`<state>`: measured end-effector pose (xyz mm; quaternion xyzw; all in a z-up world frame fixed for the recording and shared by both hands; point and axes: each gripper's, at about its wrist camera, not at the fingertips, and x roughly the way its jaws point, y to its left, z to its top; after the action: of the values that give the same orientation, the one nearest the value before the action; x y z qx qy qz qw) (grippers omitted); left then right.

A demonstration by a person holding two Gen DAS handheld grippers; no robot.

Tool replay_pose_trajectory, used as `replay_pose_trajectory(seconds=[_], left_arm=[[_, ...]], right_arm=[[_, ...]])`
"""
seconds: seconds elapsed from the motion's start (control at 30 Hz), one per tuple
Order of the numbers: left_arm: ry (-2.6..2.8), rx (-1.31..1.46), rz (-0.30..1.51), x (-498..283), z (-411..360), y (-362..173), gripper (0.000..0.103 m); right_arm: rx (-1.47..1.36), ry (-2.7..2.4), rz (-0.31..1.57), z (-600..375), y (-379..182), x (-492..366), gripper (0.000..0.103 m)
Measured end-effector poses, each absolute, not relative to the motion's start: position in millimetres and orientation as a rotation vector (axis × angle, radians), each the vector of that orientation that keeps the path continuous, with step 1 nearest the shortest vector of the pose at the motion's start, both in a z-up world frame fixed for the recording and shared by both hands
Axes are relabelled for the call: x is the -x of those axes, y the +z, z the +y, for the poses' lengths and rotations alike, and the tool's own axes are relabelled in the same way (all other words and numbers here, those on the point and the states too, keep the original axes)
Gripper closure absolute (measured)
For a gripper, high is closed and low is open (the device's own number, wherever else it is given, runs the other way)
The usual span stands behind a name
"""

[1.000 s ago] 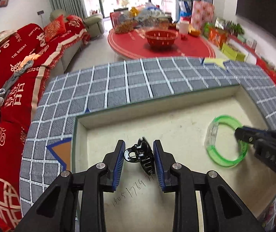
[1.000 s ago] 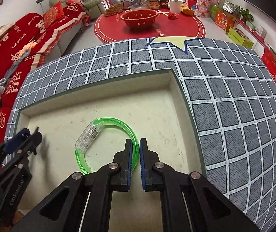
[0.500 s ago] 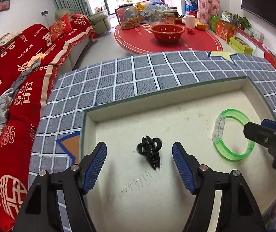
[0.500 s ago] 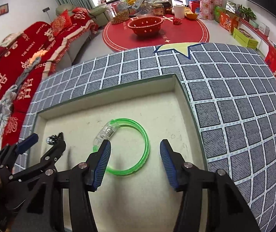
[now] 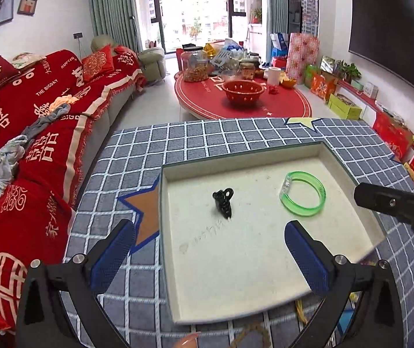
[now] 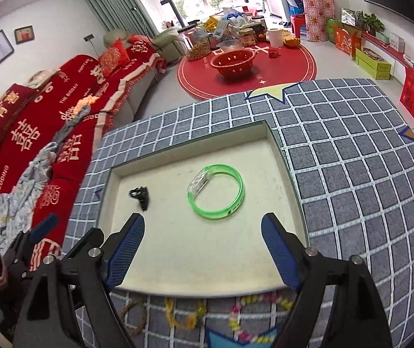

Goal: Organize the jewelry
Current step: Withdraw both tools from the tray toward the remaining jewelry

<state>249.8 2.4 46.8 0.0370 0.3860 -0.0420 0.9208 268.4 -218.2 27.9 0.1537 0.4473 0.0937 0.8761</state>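
A black hair claw clip (image 5: pixel 223 203) (image 6: pixel 141 196) lies on the floor of a shallow cream tray (image 5: pixel 236 264) (image 6: pixel 195 255), left of a clear green bangle (image 5: pixel 302 193) (image 6: pixel 217 190). My left gripper (image 5: pixel 207 256) hovers above the tray's near left side, jaws opening wide, nothing between them. My right gripper (image 6: pixel 201 249) hangs over the tray's near edge, jaws opening, the bangle lying free beyond them. The right gripper's arm shows at the right edge of the left wrist view.
The tray sits on a grey checked cloth (image 6: pixel 352 191) with star patches. Several bead bracelets and cords (image 6: pixel 244 316) lie on the cloth by the tray's near edge. A red sofa (image 5: pixel 18 133) stands to the left, a red round table (image 5: pixel 244 98) behind.
Both grippers let go, the left of the claw clip and the right of the bangle, spread their jaws, and pulled up and back from the tray. Clip and bangle stay on the tray floor.
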Motion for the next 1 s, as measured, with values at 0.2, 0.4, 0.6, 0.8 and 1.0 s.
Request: replay_pose_trajectory(seconds=[0.2,0.4,0.6,0.8,1.0], left_arm=[[-0.153,0.043,0.817,-202.7,30.6,55.0,0.0],[-0.114,0.002,0.813,-153.2,44.7,47.3,0.0],[-0.092,-0.004,0.863,-114.8,52.8,20.5,0.0],[-0.178,0.03,0.936,-91.5,45.1,-3.5,0.0],[-0.265,-0.049,0.923,-69.6,25.7,-11.6,0.0]], right_arm=[[-0.333,0.211,0.815,-217.3,54.5,-223.0,0.0],[-0.36,0.187,0.746,-220.0,64.5,-176.3,0.0],[-0.394,0.175,0.812,-232.6,53.9,-132.8,0.0],[-0.423,0.153,0.865,-246.0,31.3,-92.4,0.0],[-0.387,0.047,0.92,-263.4,3.9,-51.5,0.0]])
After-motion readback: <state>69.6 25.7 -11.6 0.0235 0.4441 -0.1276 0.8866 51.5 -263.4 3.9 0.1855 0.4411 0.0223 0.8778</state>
